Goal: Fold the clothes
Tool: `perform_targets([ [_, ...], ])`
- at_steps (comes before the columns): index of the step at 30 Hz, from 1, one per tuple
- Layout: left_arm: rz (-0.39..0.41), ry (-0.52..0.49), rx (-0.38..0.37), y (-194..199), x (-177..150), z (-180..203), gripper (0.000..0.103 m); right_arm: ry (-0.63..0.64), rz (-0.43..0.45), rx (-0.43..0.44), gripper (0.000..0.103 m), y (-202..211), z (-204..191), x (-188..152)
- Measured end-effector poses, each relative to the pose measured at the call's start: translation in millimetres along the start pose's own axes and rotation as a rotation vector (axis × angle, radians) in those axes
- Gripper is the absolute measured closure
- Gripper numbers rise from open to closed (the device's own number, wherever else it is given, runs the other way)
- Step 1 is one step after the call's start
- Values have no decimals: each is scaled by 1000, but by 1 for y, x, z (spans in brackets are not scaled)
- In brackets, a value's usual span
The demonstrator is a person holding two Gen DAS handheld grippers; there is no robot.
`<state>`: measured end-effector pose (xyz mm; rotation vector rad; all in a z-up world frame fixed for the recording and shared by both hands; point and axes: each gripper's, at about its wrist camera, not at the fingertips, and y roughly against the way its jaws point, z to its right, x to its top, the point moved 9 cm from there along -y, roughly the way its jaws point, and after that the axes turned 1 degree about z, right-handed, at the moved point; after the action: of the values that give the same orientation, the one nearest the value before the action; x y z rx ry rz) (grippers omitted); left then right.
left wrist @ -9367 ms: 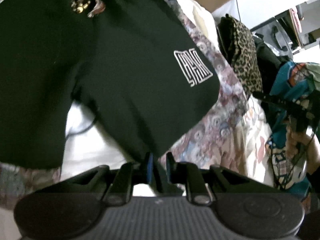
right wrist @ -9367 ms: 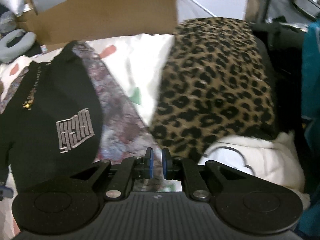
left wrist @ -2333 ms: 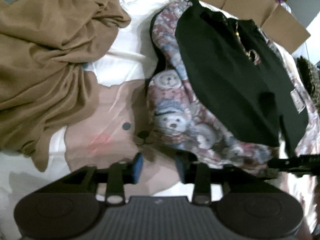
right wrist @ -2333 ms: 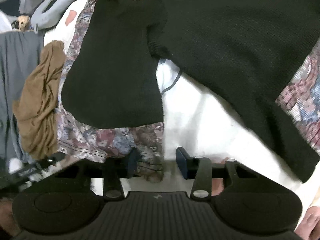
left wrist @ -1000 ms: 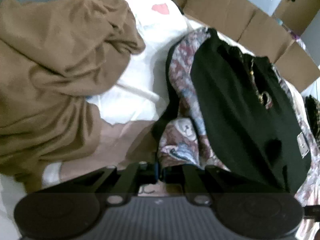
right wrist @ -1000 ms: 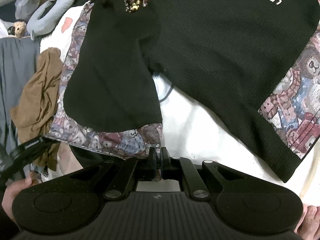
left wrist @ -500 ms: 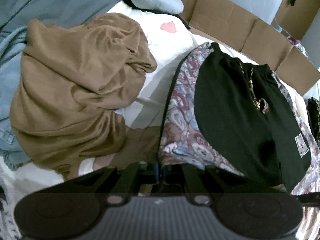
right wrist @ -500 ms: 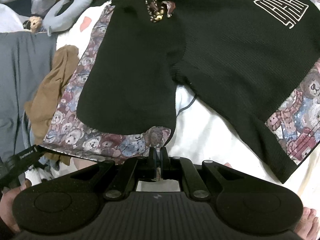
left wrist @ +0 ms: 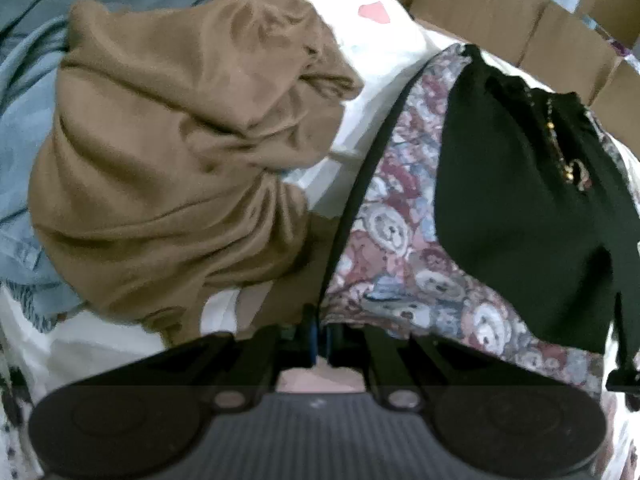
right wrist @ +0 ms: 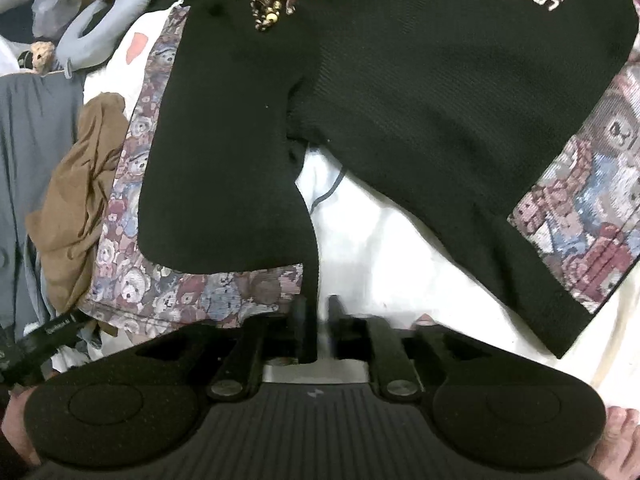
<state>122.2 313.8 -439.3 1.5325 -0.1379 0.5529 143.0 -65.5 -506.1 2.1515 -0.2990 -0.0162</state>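
Note:
A black knit sweater [right wrist: 420, 92] with teddy-bear print sleeves lies spread on the white bedding, a white logo near its top. Its sleeve [right wrist: 224, 168] hangs toward me, with the bear-print cuff [right wrist: 192, 284] at the bottom. My right gripper [right wrist: 316, 320] is shut on the sleeve's black edge at the cuff's right corner. In the left wrist view, my left gripper [left wrist: 319, 334] is shut on the bear-print cuff's [left wrist: 400, 264] left corner, beside the sweater's black part [left wrist: 520, 220]. The left gripper's body [right wrist: 52, 334] also shows at the lower left of the right wrist view.
A crumpled brown garment [left wrist: 180, 160] lies just left of the sleeve, on blue-grey cloth [left wrist: 24, 100]. Cardboard boxes [left wrist: 500, 12] line the far side. A grey neck pillow [right wrist: 96, 24] sits at the far left. A person's hand [right wrist: 16, 420] and toes [right wrist: 616, 440] show at the bottom corners.
Both grippers stayed shut on the sleeve cuff and moved in closer to the sweater. The cuff now hangs stretched flat between them, and the brown garment looks nearer on the left.

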Motion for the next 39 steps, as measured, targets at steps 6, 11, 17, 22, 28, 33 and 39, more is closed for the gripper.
perform_targets([
  [6, -27, 11, 15, -8, -7, -10, 100, -19, 7, 52, 49, -20, -14, -4],
  [11, -45, 10, 25, -11, -9, -14, 101, -3, -16, 48, 49, -40, -23, -13],
  [17, -60, -1, 29, -14, -9, -13, 101, 21, -20, 56, 94, -42, -28, -12],
  [22, -53, -15, 22, -16, -8, -6, 101, 38, -2, 58, 103, -31, -24, -12],
  [28, -47, -7, 25, -13, -9, -10, 101, 43, 6, 49, 103, -21, -15, -12],
  [33, -44, -3, 26, -1, -11, -19, 100, 25, 23, 38, 103, -19, -9, -9],
  [39, -23, 10, 3, 4, -10, -24, 97, 39, 27, 5, 103, -21, -7, -10],
])
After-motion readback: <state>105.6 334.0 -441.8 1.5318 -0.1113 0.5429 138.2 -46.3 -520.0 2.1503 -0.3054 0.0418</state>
